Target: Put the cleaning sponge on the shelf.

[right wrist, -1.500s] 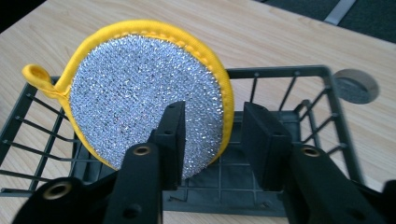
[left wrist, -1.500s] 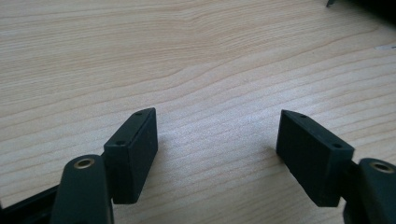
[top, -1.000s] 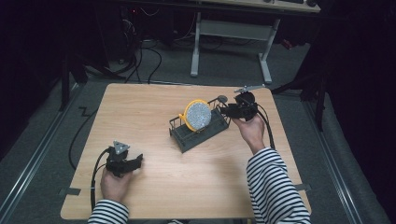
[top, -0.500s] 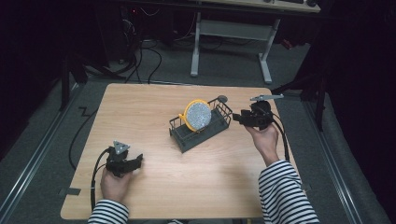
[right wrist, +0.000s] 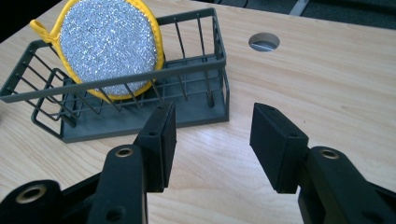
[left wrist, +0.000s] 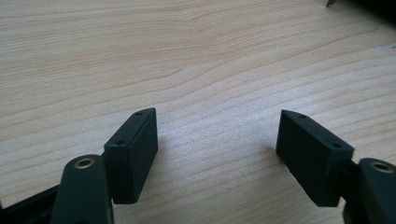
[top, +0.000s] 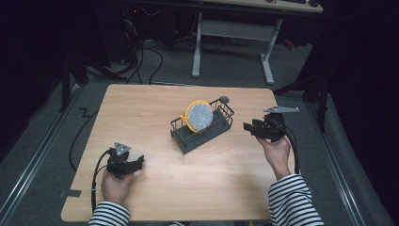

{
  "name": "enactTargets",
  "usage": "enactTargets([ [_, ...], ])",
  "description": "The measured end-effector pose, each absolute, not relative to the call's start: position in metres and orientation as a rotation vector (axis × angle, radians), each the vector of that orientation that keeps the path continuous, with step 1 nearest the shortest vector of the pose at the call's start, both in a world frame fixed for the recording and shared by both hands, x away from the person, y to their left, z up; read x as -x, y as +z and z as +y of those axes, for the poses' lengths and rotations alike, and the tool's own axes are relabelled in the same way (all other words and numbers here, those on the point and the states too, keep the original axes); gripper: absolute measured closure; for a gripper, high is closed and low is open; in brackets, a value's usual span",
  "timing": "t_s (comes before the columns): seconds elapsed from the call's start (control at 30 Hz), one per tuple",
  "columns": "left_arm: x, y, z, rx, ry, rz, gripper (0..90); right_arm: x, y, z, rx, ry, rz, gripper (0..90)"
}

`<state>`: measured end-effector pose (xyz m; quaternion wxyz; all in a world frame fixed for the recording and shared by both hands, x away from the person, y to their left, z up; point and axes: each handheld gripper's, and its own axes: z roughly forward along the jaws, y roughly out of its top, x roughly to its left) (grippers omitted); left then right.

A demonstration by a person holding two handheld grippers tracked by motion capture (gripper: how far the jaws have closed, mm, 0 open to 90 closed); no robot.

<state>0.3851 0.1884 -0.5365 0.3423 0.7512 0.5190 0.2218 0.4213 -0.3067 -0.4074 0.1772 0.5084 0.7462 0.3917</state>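
On the wooden table a dark wire rack sits a little right of the middle, set at a slant to the table edges. A round scrubbing pad with a silvery face and a yellow rim stands on edge inside the rack, leaning against the wires near its left end; the right gripper view shows a small yellow loop at the pad's upper left. Just behind the rack's far right corner lies a round cable hole in the tabletop.

The right gripper is held in the person's right hand, near the table's right edge and clear of the rack, with a strip of bare wood between its tips and the rack's right end. Its 2 jaws stand apart with nothing between them; in its own view the rack's end wall is seen just past the left jaw and bare tabletop shows through the gap. Nothing lies between this gripper and the rack.

The left gripper rests low at the near left of the table in the left hand, well apart from the rack. Its jaws are spread wide and empty, with only wood grain between them. A black cable trails from it toward the table's near edge. Beyond the table, a white desk frame stands on the grey floor with cables strewn beside it.
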Motion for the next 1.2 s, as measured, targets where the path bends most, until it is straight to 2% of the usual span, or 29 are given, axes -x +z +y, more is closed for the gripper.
enactTargets([
  [0.7,-0.385,-0.537,0.188,-1.959,0.583,1.349,30.0,-0.374,-0.446,-0.322,-1.477,1.113,2.052,50.0],
  [1.2,-0.385,-0.537,0.188,-1.957,0.585,1.350,30.1,-0.357,-0.508,-0.320,-1.527,1.007,2.064,46.8],
])
